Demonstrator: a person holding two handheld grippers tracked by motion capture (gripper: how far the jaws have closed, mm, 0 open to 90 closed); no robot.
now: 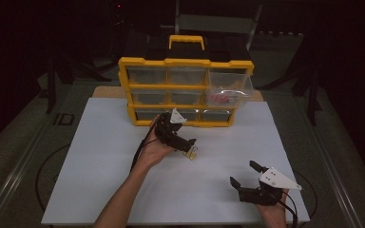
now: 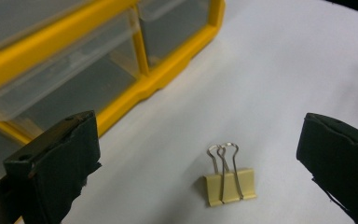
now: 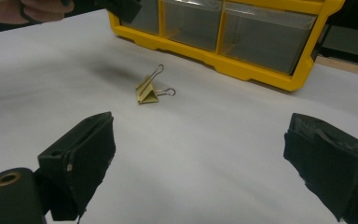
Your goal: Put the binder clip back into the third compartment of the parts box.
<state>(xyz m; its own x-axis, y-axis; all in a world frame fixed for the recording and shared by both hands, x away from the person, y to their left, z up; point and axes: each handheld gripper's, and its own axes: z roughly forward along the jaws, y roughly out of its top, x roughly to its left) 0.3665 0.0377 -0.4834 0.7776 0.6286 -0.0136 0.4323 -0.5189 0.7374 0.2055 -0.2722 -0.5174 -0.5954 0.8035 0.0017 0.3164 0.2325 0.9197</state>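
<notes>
A yellow clip [image 2: 229,185] lies on the white table [image 1: 100,156] just in front of the yellow organizer [image 1: 185,90]. The left gripper [image 1: 190,146] hangs over the clip, jaws wide and apart from it; the right gripper [image 1: 245,175], also wide, sits well nearer the person than the organizer

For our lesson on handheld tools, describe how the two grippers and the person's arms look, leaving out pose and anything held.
Both the left gripper and the right gripper are black, each with two blocky fingers faced in rough black padding. Each carries a pale grey three-cornered plate on top, dotted with small holes, and trails a black cable. The forearms are bare, with no sleeves in view.
</notes>
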